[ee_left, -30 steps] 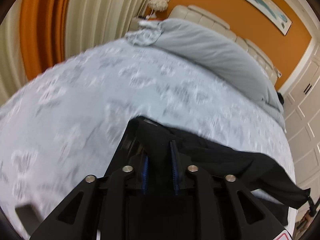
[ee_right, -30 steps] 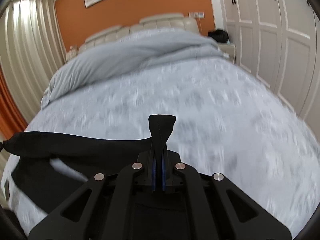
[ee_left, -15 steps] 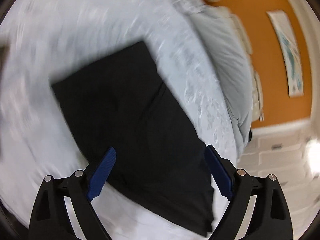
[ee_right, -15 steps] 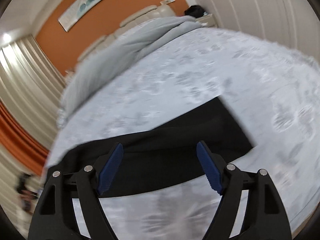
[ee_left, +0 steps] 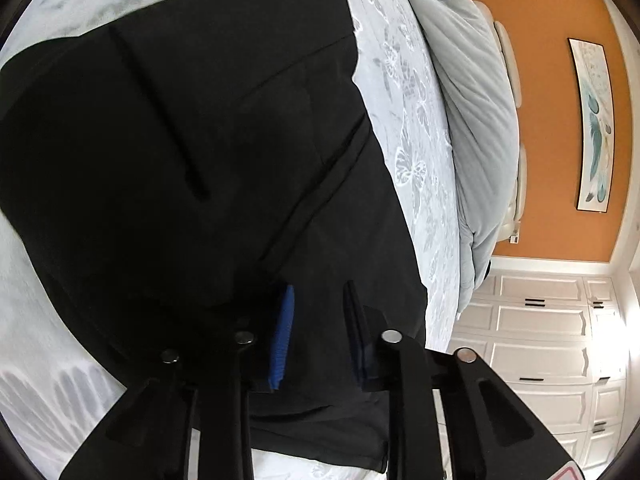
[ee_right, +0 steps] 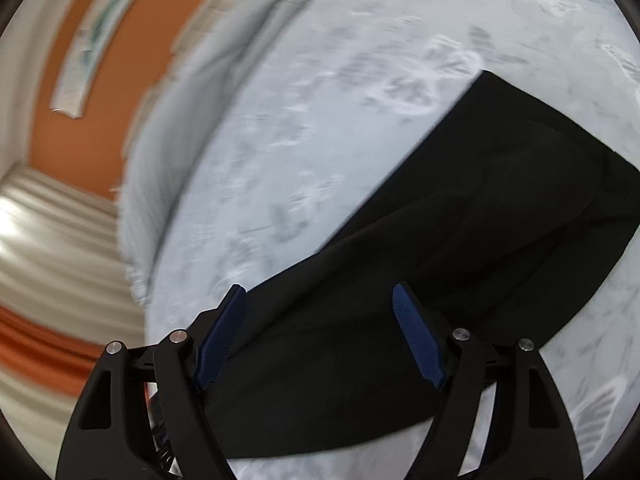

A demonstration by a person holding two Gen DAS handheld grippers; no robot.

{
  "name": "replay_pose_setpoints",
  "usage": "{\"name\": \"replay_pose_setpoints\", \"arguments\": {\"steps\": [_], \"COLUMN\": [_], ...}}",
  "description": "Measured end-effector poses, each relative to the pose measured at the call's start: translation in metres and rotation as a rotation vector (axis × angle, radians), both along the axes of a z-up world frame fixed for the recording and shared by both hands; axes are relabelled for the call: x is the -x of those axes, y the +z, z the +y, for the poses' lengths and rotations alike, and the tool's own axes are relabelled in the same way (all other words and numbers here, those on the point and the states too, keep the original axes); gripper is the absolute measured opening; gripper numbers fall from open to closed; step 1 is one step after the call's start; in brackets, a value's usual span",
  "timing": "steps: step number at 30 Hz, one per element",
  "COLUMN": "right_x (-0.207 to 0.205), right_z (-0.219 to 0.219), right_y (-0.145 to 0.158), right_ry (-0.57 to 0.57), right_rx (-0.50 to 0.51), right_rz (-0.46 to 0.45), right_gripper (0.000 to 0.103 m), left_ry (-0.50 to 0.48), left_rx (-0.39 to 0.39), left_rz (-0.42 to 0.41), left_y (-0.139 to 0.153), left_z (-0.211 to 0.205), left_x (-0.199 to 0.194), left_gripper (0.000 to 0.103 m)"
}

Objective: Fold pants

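The black pants (ee_left: 180,140) lie folded flat on the pale patterned bed cover (ee_left: 408,120) and fill most of the left wrist view. My left gripper (ee_left: 318,320) sits low at their near edge. Its jaws are closing, and black cloth fills the narrow gap between the blue pads. In the right wrist view the pants (ee_right: 500,200) stretch from the near left to the far right. My right gripper (ee_right: 318,292) hangs open just above their near end, fingers wide apart, with the cloth showing between them but untouched by the pads.
A grey duvet (ee_left: 480,120) is heaped along the headboard side of the bed. Behind it are an orange wall with a framed picture (ee_left: 596,128) and white wardrobe doors (ee_left: 540,340). Cream and orange curtains (ee_right: 52,240) hang beyond the bed's other side.
Both grippers let go of the lifted pants, which now lie flat. Both sank toward the bed and rolled. The left jaws have narrowed again around cloth; the right stays wide.
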State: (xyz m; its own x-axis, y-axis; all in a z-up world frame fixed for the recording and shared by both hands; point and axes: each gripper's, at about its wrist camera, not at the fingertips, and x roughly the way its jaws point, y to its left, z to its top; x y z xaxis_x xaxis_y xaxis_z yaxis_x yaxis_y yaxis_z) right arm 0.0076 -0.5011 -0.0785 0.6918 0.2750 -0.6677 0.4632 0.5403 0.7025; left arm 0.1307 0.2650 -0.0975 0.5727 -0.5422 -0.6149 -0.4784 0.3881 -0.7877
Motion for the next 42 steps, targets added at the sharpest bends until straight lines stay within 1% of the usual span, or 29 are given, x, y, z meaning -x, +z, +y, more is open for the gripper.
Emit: {"name": "replay_pose_setpoints", "arguments": {"steps": [3,4,5,6,7,9,10,12,13,15,16,17,18,19,20,21,23,24,26,27,28,30,32,33,34,36,38,40,42], "right_x": [-0.017,-0.025,-0.033,-0.040,-0.043,-0.045,-0.042,-0.024,-0.013,0.022,0.033,0.043,0.047,0.049,0.051,0.058,0.065,0.067,0.065,0.061,0.057,0.036,0.017,0.014,0.007,0.011,0.016,0.015,0.006], "right_z": [-0.005,-0.005,-0.003,-0.002,-0.001,-0.002,-0.001,0.003,0.007,0.012,0.009,0.003,-0.008,-0.017,-0.027,-0.039,-0.041,-0.036,-0.013,0.002,0.013,0.040,0.069,0.078,0.089,0.102,0.100,0.093,0.085], "right_y": [-0.015,-0.020,-0.025,-0.030,-0.031,-0.024,-0.012,0.043,0.064,0.102,0.104,0.096,0.079,0.062,0.044,0.028,0.031,0.039,0.062,0.069,0.070,0.070,0.069,0.067,0.065,0.067,0.077,0.082,0.076], "right_ry": [-0.039,-0.040,-0.043,-0.046,-0.050,-0.065,-0.062,-0.027,-0.009,0.029,0.027,0.021,0.010,-0.017,-0.073,-0.138,-0.153,-0.135,-0.095,-0.067,-0.044,0.030,0.121,0.146,0.170,0.163,0.133,0.093,0.049], "right_rx": [-0.042,-0.030,-0.004,0.032,0.053,0.053,0.072,0.117,0.145,0.252,0.285,0.316,0.329,0.337,0.346,0.332,0.272,0.255,0.274,0.277,0.273,0.276,0.297,0.312,0.337,0.358,0.390,0.460,0.508], "right_rz": [0.027,0.043,0.059,0.072,0.080,0.034,-0.009,-0.205,-0.275,-0.384,-0.381,-0.327,-0.222,-0.123,0.000,0.101,0.063,0.010,-0.085,-0.123,-0.140,-0.153,-0.151,-0.145,-0.134,-0.140,-0.167,-0.158,-0.090], "right_gripper": [0.073,0.063,0.045,0.032,0.006,0.004,0.003,0.001,0.000,0.000,0.000,0.000,0.002,0.005,0.005,0.005,0.005,0.006,0.025,0.057,0.075,0.075,0.075,0.075,0.074,0.072,0.072,0.073,0.074], "left_ry": [-0.061,-0.082,-0.095,-0.101,-0.106,-0.105,-0.102,-0.096,-0.098,-0.100,-0.101,-0.105,-0.105,-0.098,-0.101,-0.102,-0.067,-0.042,0.002,0.001,0.000,0.026,0.033,0.034,0.038,0.061,0.047,0.042,0.060], "left_rx": [-0.020,-0.026,-0.030,-0.035,-0.038,-0.032,-0.046,-0.116,-0.189,-0.261,-0.279,-0.283,-0.276,-0.268,-0.253,-0.227,-0.149,-0.111,-0.062,-0.056,-0.047,-0.009,0.017,0.014,0.013,0.088,0.050,-0.016,0.014], "left_rz": [0.001,0.013,0.020,0.025,0.026,0.004,-0.041,-0.140,-0.225,-0.289,-0.288,-0.263,-0.236,-0.179,-0.144,-0.122,-0.088,-0.080,-0.042,-0.020,-0.003,0.015,-0.005,-0.008,-0.010,-0.065,-0.120,-0.108,-0.064], "left_y": [-0.004,-0.007,-0.009,-0.011,-0.013,-0.007,0.004,0.032,0.056,0.078,0.081,0.077,0.072,0.063,0.057,0.052,0.043,0.038,0.028,0.023,0.017,0.003,-0.005,-0.007,-0.005,0.003,0.017,0.019,0.004], "left_z": [-0.002,-0.005,-0.007,-0.008,-0.009,-0.007,-0.003,0.005,0.011,0.019,0.023,0.028,0.030,0.031,0.031,0.032,0.029,0.028,0.022,0.014,0.008,0.002,0.007,0.008,0.011,0.022,0.028,0.032,0.036], "left_x": [-0.008,-0.011,-0.014,-0.016,-0.017,-0.017,-0.017,-0.007,-0.001,0.010,0.014,0.018,0.020,0.022,0.024,0.028,0.036,0.039,0.038,0.033,0.028,0.017,0.013,0.007,0.008,0.021,0.031,0.031,0.027], "left_gripper": [0.000,0.000,0.000,0.000,0.000,0.000,0.000,0.000,0.000,0.000,0.000,0.000,0.000,0.008,0.029,0.039,0.074,0.082,0.086,0.086,0.086,0.082,0.043,0.029,0.004,0.004,0.004,0.004,0.004]}}
